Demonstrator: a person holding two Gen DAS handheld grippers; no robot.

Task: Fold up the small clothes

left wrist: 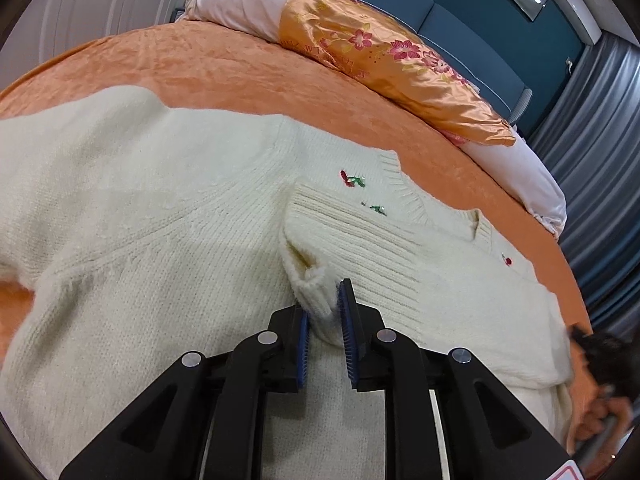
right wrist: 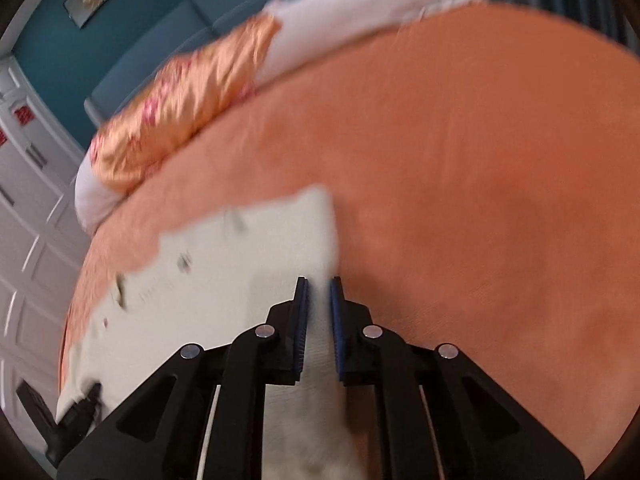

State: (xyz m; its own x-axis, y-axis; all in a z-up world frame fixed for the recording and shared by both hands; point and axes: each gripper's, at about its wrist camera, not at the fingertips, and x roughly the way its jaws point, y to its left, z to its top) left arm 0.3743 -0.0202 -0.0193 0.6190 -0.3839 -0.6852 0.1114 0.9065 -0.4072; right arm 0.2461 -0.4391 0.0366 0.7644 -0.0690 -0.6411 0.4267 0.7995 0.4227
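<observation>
You have a cream knitted sweater [left wrist: 152, 208] lying flat on the orange bedspread [left wrist: 240, 76]. Its ribbed cuff [left wrist: 316, 292], at the end of a sleeve folded across the body, is bunched and raised off the knit below. Small red and green embroidered flowers [left wrist: 352, 179] sit near the ribbed neckline [left wrist: 404, 188]. In your right view the sweater's straight edge [right wrist: 332, 232] is blurred.

**Bed under an orange cover**

The bed [left wrist: 200, 64] wears a crinkled orange spread. A cream knit sweater [left wrist: 140, 208] lies flat across its near part, one ribbed cuff folded over the body. Along the far edge rests a long white bolster [left wrist: 240, 4], wrapped in an orange floral satin cloth [left wrist: 380, 52].
</observation>
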